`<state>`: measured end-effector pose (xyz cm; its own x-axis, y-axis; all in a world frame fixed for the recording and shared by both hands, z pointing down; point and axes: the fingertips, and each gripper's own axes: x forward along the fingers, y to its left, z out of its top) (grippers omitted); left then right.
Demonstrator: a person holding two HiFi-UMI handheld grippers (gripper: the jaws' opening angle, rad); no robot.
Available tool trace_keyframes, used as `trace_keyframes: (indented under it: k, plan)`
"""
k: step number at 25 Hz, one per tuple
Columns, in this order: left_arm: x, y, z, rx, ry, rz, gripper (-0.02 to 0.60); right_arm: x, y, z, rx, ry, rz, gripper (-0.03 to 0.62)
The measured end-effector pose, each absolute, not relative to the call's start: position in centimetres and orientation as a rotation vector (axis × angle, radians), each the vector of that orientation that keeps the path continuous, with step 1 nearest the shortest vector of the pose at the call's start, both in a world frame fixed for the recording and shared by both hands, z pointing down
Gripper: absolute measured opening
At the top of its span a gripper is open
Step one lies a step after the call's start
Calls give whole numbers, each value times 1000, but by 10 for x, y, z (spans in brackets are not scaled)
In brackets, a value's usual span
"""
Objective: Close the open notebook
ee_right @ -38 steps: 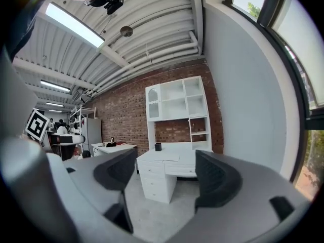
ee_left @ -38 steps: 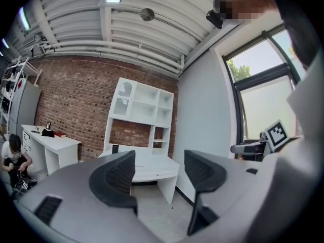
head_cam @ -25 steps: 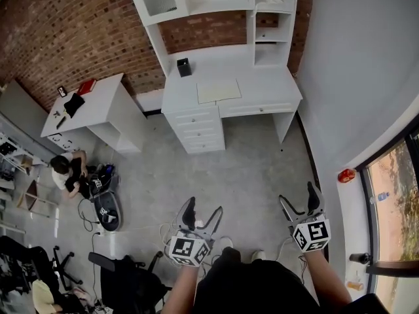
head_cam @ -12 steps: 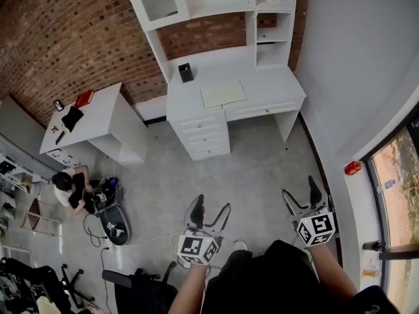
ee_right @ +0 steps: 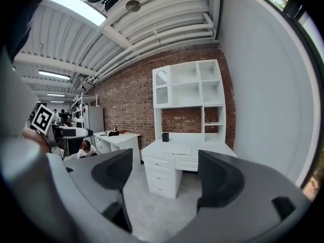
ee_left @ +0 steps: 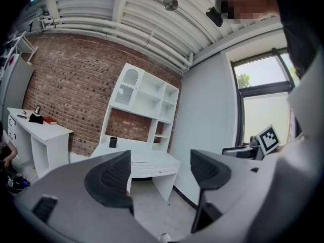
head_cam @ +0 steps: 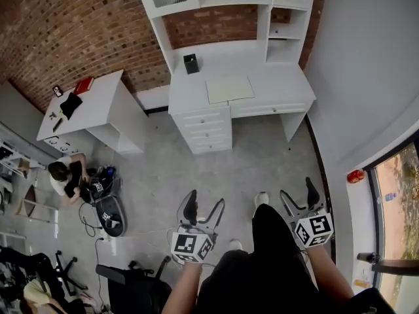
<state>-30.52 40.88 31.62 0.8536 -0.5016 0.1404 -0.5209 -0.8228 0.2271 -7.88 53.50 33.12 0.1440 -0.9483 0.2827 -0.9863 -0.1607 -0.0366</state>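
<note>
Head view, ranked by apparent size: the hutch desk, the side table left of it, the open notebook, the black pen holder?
1. hutch desk
2. side table
3. open notebook
4. black pen holder
All sit about equally far from the camera, so nearness hardly skews this.

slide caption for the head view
Left gripper open; right gripper empty, wide jaws just narrowed slightly; white desk with open notebook ahead.
</note>
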Motion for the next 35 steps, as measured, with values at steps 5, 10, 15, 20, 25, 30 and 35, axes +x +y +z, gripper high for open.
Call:
trace_keyframes:
  k: [5, 10, 15, 20, 25, 30, 35]
  plan:
    - [-273, 370, 334, 2742, -845, 128, 357, -39, 488, 349, 2234, -1969, 373, 387]
    - [-215, 314, 340, 2709, -879, 129, 357, 28, 435, 349, 2259, -1974, 360, 387]
    - [-160, 249, 344, 2705, -924, 166, 357, 101, 382, 356, 2261, -1994, 368, 387]
    - [-125, 203, 339, 2664, -1017, 171, 357, 163, 335, 361, 2227, -2030, 399, 387]
    - [-93, 180, 348, 2642, -1071, 219, 357, 204, 292, 372, 2170, -2091, 420, 387]
    - [-63, 168, 352, 2624, -1093, 219, 357, 225, 260, 379, 2109, -2144, 421, 387]
    - [-44, 160, 356, 2611, -1086, 235, 357, 234, 246, 383, 2105, -2157, 461, 387]
